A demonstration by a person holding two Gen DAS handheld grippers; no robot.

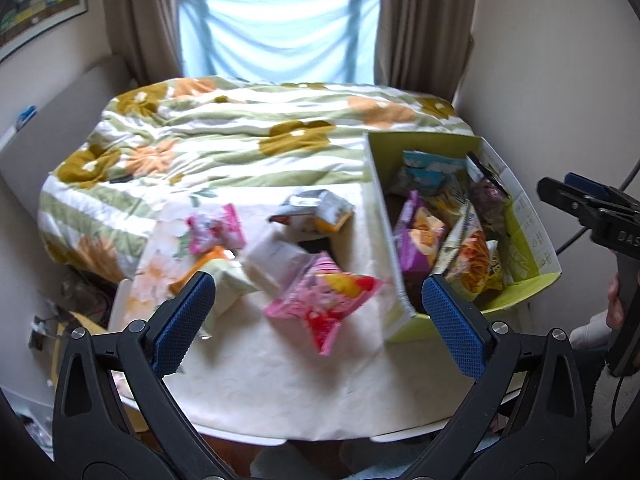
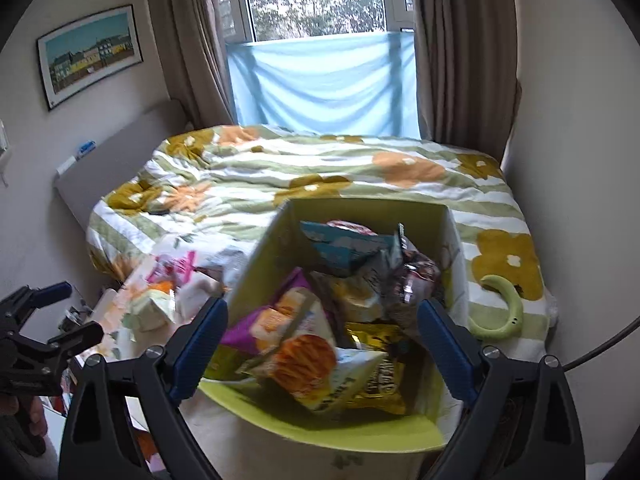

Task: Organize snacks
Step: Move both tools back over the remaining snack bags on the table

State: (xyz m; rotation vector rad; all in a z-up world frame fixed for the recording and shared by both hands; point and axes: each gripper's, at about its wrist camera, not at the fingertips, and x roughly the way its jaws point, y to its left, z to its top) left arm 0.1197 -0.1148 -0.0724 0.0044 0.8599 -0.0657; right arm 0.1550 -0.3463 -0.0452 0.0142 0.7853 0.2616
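snack packs (image 1: 320,304): glossy plastic film | box (image 1: 532,240): matt cardboard | quilt (image 1: 224,136): soft cloth

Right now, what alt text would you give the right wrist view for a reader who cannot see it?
The open, empty right gripper hovers above a yellow-green cardboard box crammed with snack packets. More packets lie loose on the table to the box's left, where the left gripper shows at the frame's edge. Behind is a bed with a floral duvet and a curtained window.
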